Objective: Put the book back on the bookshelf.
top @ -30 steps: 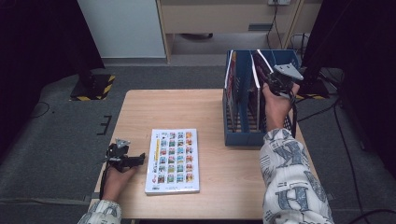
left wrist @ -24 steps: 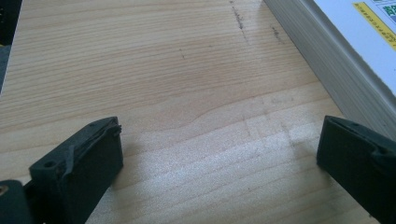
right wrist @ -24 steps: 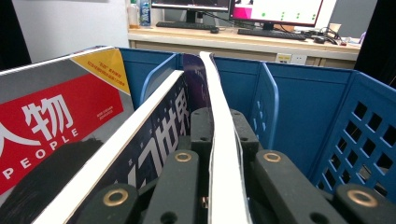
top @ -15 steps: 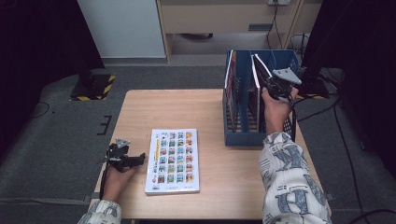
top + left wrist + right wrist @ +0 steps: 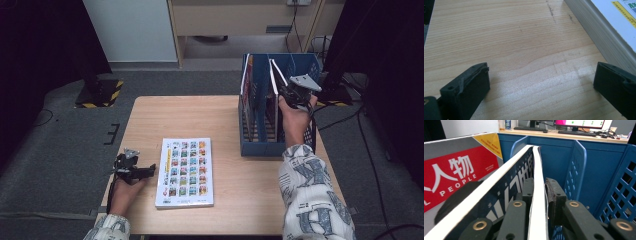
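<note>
At the near edge of the wooden surface (image 5: 225,120), the left gripper (image 5: 145,171) rests with its jaws wide apart on bare wood, just left of a thick book (image 5: 184,172) lying flat with its picture-grid cover up. Beyond and right of that book stands a blue file rack (image 5: 260,145), where the right gripper (image 5: 539,192) has a magazine (image 5: 506,195) between its jaws, which have just been opening, the right pad slightly clear of the pages. A red-covered magazine (image 5: 456,177) stands in the rack beside it.
</note>
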Demonstrator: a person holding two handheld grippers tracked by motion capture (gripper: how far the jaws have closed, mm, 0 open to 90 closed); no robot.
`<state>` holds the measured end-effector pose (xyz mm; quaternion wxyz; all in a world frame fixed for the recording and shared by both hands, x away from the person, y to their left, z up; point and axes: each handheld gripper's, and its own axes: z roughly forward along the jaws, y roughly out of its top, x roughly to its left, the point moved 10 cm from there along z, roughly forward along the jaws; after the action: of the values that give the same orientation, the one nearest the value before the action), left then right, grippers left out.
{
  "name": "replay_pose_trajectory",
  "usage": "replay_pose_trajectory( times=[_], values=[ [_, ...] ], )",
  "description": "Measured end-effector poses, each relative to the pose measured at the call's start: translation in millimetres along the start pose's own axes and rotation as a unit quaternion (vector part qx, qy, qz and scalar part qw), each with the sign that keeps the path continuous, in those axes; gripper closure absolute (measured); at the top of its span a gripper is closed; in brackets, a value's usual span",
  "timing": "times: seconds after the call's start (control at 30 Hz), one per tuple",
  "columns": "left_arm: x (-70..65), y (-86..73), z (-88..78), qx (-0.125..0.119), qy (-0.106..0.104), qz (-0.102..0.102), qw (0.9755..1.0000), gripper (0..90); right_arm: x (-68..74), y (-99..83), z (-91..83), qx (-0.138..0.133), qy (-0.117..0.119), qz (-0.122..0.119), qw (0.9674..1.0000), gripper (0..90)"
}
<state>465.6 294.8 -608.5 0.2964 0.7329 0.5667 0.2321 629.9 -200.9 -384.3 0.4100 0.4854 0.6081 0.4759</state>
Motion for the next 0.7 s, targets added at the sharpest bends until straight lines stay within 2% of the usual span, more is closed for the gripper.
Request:
replay_pose_trajectory(
  times=[0.13, 0.33, 0.7],
  values=[
    [-0.1, 0.0, 0.0, 0.000, 0.000, 0.000, 1.0000, 0.0, 3.0, 1.8, -5.2, 0.003, 0.001, -0.001, 1.0000, 68.9],
    [-1.5, -1.0, -1.0, -0.001, 0.002, -0.002, 1.0000, 0.0, 7.4, 2.4, -19.2, 0.001, 0.004, 0.005, 1.0000, 63.0],
    [-1.6, -1.7, -1.6, -0.001, 0.004, -0.005, 1.0000, 0.0, 13.4, -7.1, -51.6, -0.001, 0.015, 0.024, 0.9996, 58.0]
  ],
)
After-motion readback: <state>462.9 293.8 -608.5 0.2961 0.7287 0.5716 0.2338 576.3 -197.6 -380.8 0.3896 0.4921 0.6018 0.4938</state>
